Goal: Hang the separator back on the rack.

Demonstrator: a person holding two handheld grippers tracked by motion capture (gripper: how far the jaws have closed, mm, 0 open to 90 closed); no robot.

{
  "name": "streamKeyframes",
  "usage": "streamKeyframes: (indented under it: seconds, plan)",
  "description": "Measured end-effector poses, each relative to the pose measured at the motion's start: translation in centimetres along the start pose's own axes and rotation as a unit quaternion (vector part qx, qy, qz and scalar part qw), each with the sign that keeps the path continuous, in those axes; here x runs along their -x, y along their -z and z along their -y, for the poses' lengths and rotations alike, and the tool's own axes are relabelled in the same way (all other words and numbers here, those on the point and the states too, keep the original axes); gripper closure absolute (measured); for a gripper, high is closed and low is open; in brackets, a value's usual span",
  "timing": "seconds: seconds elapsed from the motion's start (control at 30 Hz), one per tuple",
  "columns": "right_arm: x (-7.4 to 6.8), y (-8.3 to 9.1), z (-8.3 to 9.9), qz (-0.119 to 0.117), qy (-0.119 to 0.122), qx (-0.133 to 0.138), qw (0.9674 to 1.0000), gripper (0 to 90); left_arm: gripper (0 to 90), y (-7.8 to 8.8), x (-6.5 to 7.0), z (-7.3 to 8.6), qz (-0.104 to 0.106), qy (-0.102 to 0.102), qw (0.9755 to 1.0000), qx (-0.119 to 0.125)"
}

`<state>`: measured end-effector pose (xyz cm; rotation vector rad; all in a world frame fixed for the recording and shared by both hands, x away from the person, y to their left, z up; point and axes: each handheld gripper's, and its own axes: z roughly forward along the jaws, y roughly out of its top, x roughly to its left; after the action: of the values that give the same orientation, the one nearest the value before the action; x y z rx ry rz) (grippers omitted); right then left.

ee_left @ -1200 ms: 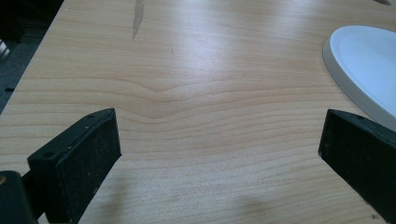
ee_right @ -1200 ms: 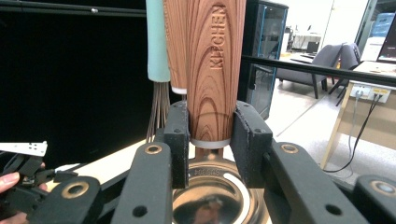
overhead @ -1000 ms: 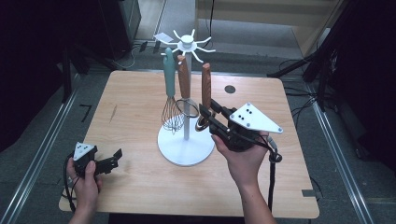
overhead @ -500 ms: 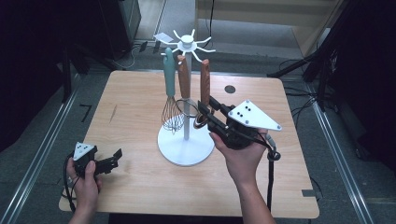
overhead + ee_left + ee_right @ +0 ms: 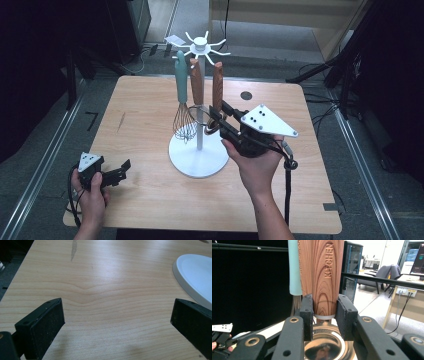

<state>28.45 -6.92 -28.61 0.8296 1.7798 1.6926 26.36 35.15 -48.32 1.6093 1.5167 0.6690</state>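
A white utensil stand (image 5: 199, 161) rises at the table's middle, with hooks at its top. From it hang a teal-handled whisk (image 5: 181, 82) and two wood-handled utensils. My right gripper (image 5: 216, 118) is shut on the lower end of the right wooden handle (image 5: 218, 85), just above its metal bowl. In the right gripper view the pads of my right gripper (image 5: 325, 312) press both sides of the wooden handle (image 5: 327, 275), with the shiny bowl (image 5: 327, 346) below. My left gripper (image 5: 122, 170) rests open near the front left corner; in its own view my left gripper (image 5: 117, 322) has only bare wood between its jaws.
The wooden table (image 5: 140, 105) has bare room left of the stand. The stand's white base (image 5: 195, 280) lies just right of my left gripper. A dark round mark (image 5: 246, 95) sits behind the stand. Cables trail on the floor around the table.
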Motion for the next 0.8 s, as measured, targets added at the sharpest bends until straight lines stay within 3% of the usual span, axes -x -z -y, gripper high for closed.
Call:
streamKeyframes:
  seconds: [0.8]
  plan:
    - [0.2,-1.1,0.1,0.004,0.004,-0.014,0.9999,70.4,0.0,0.0,0.0,0.0,0.000,0.001,1.0000,0.001]
